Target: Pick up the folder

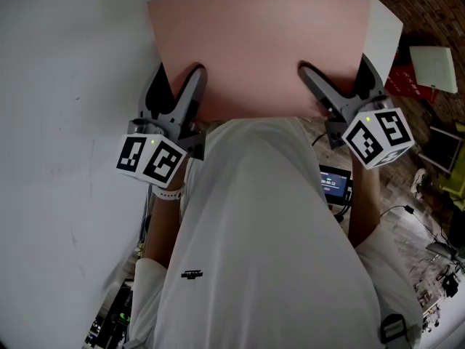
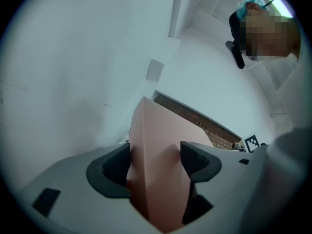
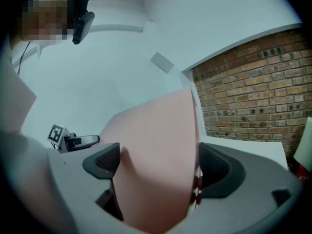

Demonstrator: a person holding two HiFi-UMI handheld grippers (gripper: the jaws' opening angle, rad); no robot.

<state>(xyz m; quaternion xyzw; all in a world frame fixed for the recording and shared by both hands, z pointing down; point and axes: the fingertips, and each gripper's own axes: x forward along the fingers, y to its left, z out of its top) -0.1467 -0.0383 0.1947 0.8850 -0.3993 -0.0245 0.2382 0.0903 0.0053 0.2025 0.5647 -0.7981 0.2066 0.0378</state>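
The pink folder (image 1: 258, 46) was clamped by its near edge in both grippers. The left gripper (image 1: 176, 86) had its jaws closed on one end of that edge, and the right gripper (image 1: 336, 78) on the other (each gripper view showed the pinch plainly). Beyond the jaws the folder spread outward, slightly bowed, over the white worktop (image 1: 65, 122).
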